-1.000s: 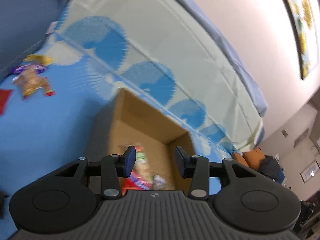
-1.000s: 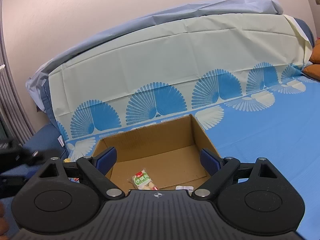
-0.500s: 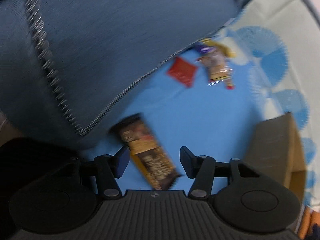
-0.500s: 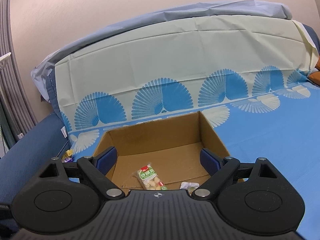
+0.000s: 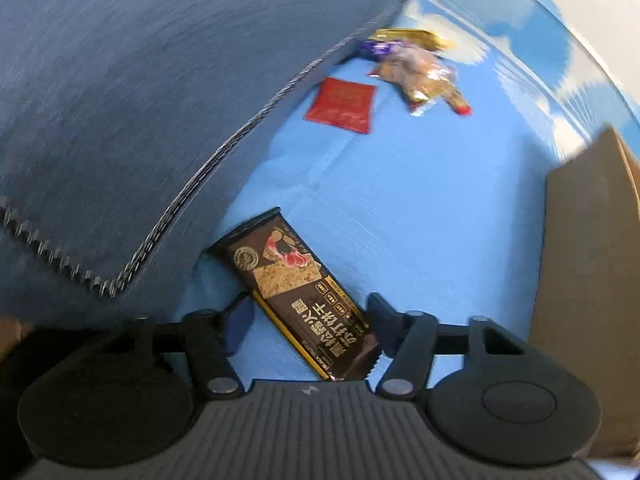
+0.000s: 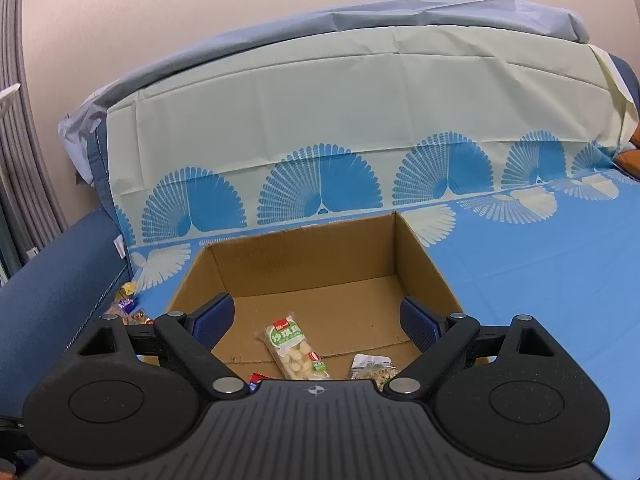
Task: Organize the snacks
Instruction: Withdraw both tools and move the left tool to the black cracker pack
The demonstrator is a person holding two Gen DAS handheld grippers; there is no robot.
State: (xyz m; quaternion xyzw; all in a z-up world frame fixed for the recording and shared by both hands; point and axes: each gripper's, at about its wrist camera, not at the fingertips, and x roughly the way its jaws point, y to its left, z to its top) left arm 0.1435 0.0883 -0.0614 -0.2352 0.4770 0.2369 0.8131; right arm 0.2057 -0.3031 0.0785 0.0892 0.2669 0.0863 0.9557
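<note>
A black cracker packet (image 5: 298,286) lies on the blue cloth (image 5: 420,208) beside a dark blue cushion. My left gripper (image 5: 310,318) is open, with its fingers on either side of the packet's near end, not closed on it. A red sachet (image 5: 342,104) and a small pile of wrapped snacks (image 5: 416,68) lie farther off. The cardboard box (image 6: 320,264) stands open in the right wrist view. It holds a green-labelled snack bag (image 6: 294,346) and a small clear packet (image 6: 372,366). My right gripper (image 6: 316,320) is open and empty over the box's near edge.
The dark blue cushion (image 5: 132,112) rises along the left of the cloth. The box's outer wall (image 5: 588,280) stands at the right in the left wrist view. A cream cloth with blue fan prints (image 6: 340,120) covers the sofa back behind the box.
My left gripper has swung from over the box to the cloth's left side and closed in on the black packet. My right gripper has drifted slightly nearer the box.
</note>
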